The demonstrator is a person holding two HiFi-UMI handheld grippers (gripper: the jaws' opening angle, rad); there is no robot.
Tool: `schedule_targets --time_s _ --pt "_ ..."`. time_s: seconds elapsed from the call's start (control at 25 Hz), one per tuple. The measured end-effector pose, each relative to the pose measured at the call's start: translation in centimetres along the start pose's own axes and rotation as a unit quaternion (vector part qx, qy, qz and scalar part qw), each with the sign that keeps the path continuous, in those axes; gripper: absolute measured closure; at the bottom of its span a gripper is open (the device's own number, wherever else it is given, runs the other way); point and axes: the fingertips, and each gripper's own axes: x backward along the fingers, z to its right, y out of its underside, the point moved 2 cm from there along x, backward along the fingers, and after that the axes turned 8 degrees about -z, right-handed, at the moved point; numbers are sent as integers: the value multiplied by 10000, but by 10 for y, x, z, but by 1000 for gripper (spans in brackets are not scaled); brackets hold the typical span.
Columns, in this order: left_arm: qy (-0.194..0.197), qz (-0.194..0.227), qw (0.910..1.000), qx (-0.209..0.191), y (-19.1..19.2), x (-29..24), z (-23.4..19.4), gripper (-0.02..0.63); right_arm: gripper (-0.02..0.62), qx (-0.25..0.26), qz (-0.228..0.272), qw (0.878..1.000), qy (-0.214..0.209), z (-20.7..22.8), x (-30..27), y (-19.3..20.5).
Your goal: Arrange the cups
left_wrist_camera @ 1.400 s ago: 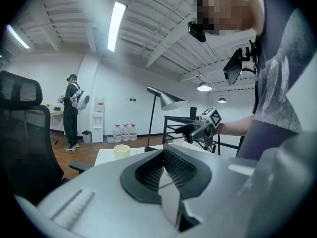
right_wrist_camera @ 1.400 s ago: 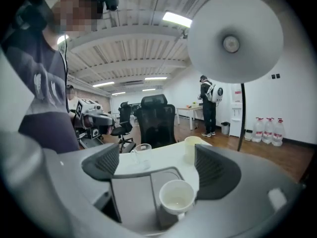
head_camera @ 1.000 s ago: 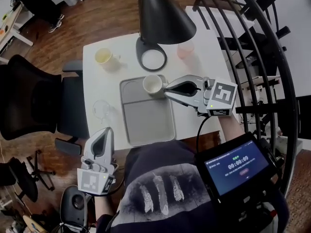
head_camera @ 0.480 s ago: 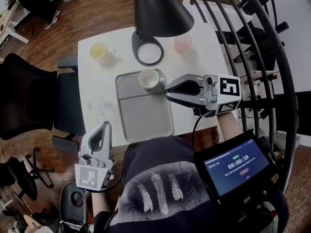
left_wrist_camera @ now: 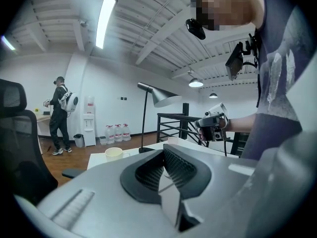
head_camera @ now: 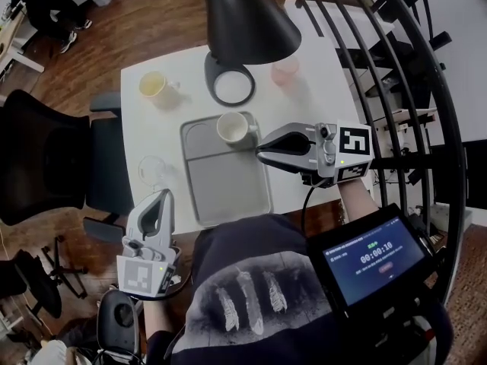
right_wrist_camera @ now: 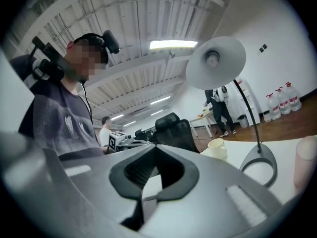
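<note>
I have four cups to sort. A white cup point(head_camera: 232, 128) stands upright in the far right corner of the grey tray point(head_camera: 228, 192). A cream cup point(head_camera: 154, 86) with a handle sits on the white table point(head_camera: 148, 131), well to the far left. A pink cup point(head_camera: 286, 70) is at the far right, and a clear glass point(head_camera: 152, 170) stands just left of the tray.

The white and cream ones look ceramic to me: stiff, fairly weighty and glazed, so probably slick under the pads. I'd take them by the wall at the rim, one jaw inside and one outside, or by the handle where I can reach it. The glass I judge fragile and hard to read on camera, so it wants a gentle squeeze low on the rim. The pink one looks light and might tip if nudged.

My right gripper point(head_camera: 260, 151) hovers level just right of the white cup, apart from it, with its jaws clenched together on nothing. My left gripper point(head_camera: 162, 197) hangs off the near left table edge, also closed and empty.

The lamp point(head_camera: 251, 17) hangs over the far side of the table, and its ring base sits between the cream and pink cups.
</note>
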Motion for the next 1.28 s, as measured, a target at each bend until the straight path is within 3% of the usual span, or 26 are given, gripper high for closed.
schedule_targets --time_s 0.52,0.84,1.12,1.28 --pt "16 -261 9996 -84 4 -3 3 591 594 -75 -102 9999 -85 2 -8 6" --pt "-472 -186 9984 -256 3 1 -9 589 594 -156 -211 9996 -114 1 -5 11" --pt "-1128 -677 9910 -261 21 15 -32 589 594 -220 -357 9988 -261 4 -12 14" --pt "-1280 -1053 9858 -264 42 16 -45 482 594 -244 -436 9984 -267 3 -15 17"
